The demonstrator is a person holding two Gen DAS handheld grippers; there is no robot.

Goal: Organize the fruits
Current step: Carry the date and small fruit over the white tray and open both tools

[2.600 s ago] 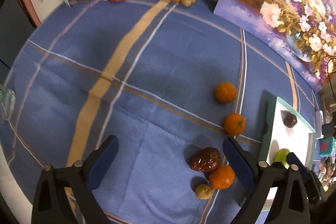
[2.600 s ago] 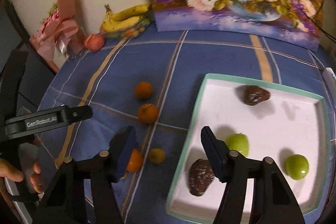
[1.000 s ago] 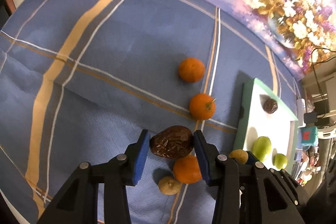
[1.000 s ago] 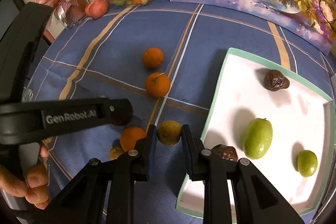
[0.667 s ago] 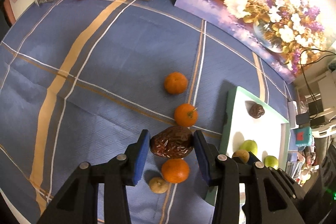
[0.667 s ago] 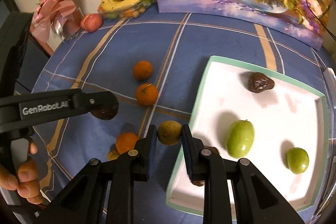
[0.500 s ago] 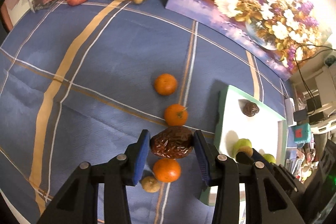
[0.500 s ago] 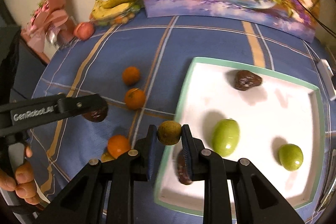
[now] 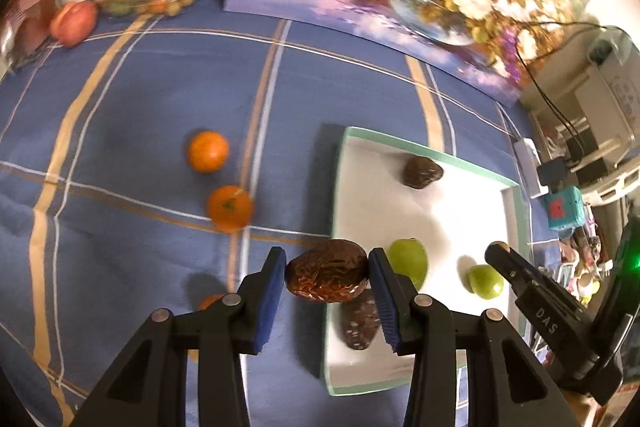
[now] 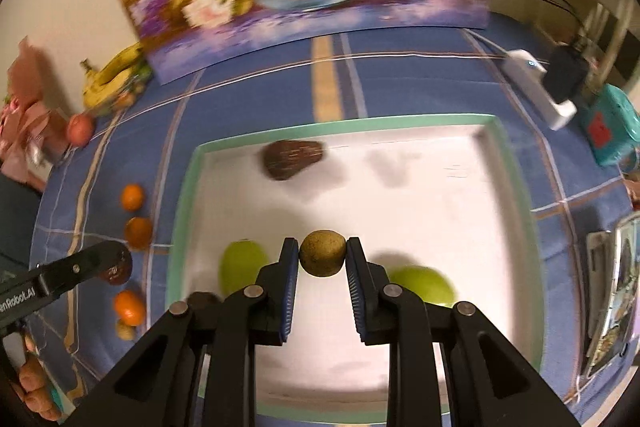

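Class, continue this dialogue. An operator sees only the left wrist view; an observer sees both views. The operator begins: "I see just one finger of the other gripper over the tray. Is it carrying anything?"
Observer: Yes. The right gripper is shut on a small round brown fruit, above the white tray.
Operator: Is my date over the tray yet?
Observer: It seems not. In the right wrist view the date in the left gripper shows left of the tray's rim, over the blue cloth.
Operator: Do my fingers hide any fruit on the cloth?
Observer: One: a small yellowish fruit beside the nearest orange.
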